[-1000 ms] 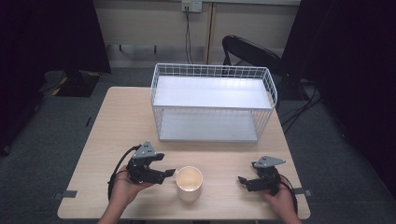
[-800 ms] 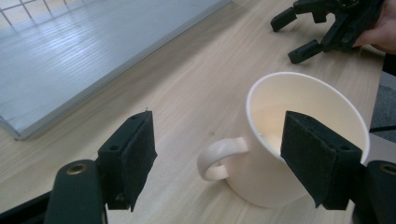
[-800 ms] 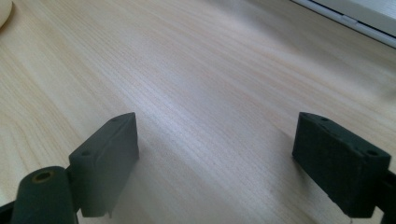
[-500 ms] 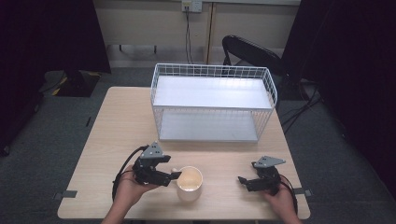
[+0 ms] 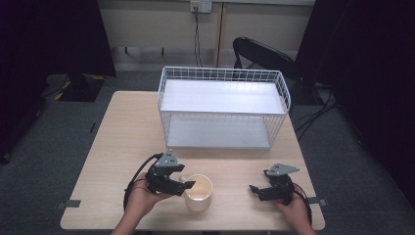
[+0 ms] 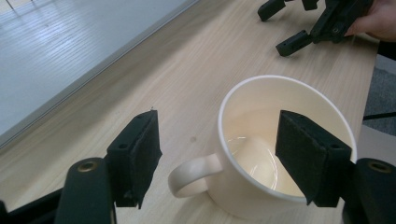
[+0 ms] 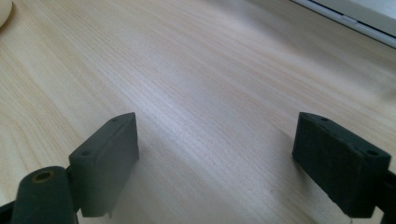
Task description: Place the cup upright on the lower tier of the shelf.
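Lower centre of the high view: a cream mug (image 5: 198,193) stands on the counter (image 5: 122,137), below the white wire rack (image 5: 222,107). The left gripper (image 6: 217,154) has just been closing; its fingers (image 6: 137,156) straddle the mug's handle and near wall without pressing. At lower right, the right gripper (image 7: 217,158) rests released over bare counter.

A white wire rack (image 5: 222,110) stands on the wooden table (image 5: 117,132), a black chair (image 5: 262,51) behind it.
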